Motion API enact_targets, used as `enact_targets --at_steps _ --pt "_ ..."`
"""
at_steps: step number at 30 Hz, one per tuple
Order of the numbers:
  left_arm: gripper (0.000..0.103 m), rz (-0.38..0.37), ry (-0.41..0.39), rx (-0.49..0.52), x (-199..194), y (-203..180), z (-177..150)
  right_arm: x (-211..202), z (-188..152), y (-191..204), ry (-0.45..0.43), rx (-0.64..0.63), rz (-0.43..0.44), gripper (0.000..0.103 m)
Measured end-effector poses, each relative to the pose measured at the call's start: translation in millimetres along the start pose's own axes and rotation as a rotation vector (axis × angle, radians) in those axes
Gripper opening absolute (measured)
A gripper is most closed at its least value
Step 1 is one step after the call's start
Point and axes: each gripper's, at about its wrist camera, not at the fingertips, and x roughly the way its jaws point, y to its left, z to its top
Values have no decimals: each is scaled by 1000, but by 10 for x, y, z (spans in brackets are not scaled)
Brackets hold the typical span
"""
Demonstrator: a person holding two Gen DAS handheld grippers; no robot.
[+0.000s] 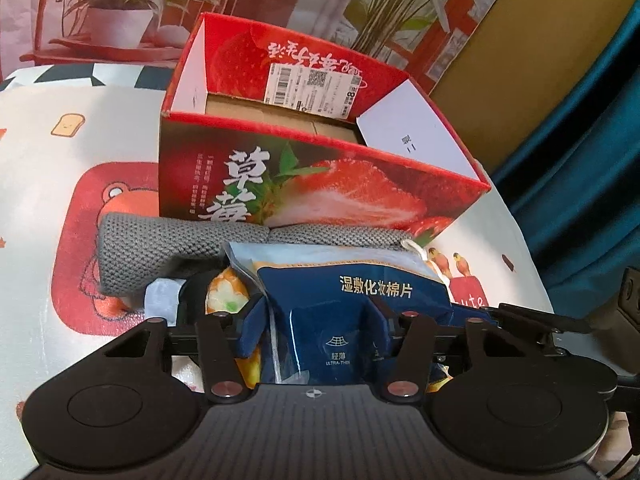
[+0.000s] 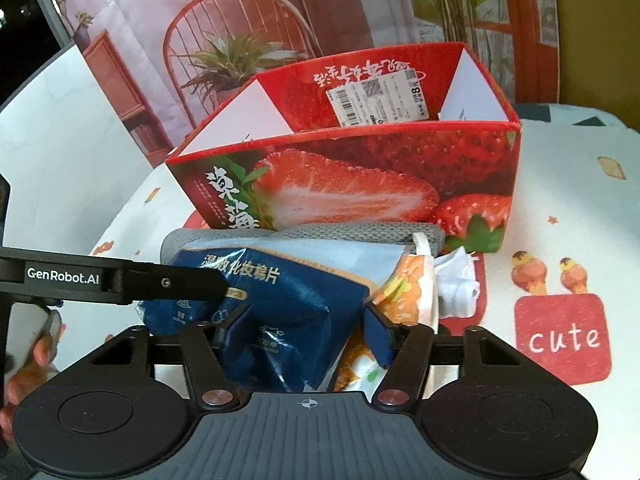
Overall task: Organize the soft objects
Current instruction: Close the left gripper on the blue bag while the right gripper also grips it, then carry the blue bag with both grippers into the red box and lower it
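— Both tools are on the same blue pack of cotton pads (image 1: 344, 320). The left tool (image 1: 316, 320) has its fingers pinching the pack's lower half, and the right tool (image 2: 308, 320) squeezes it from its own side; the film is dented where the pads press.

— How will it handle?

— Light and squashy, I'd say, with slippery film that crinkles. Nothing in it should break. A hold across the padded middle looks safer than one on the thin sealed edge, which could slide out.

— Where does it lie?

— On top of a small heap on the surface (image 2: 560, 208), just in front of the red strawberry box (image 1: 320, 184). Under and behind it are a grey knitted cloth (image 1: 160, 252), an orange-patterned packet (image 2: 408, 292) and something white (image 2: 456, 284) I can't identify.

— And the box?

— Open at the top, flaps standing up. Inside I see only brown cardboard at the bottom (image 1: 280, 118); none of the soft things are in it yet.
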Motion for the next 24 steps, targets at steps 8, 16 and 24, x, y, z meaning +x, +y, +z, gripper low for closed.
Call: enact_targets --at_steps 8,16,24 --pt "52 -48 -96 10 -331 -87 164 -228 246 56 -75 -23 21 46" --pt "52 -72 -241 62 -609 -296 570 -547 762 126 -180 -99 45 47" --pt "52 -94 -322 107 -447 -354 1127 -515 1343 148 -253 -219 4 47"
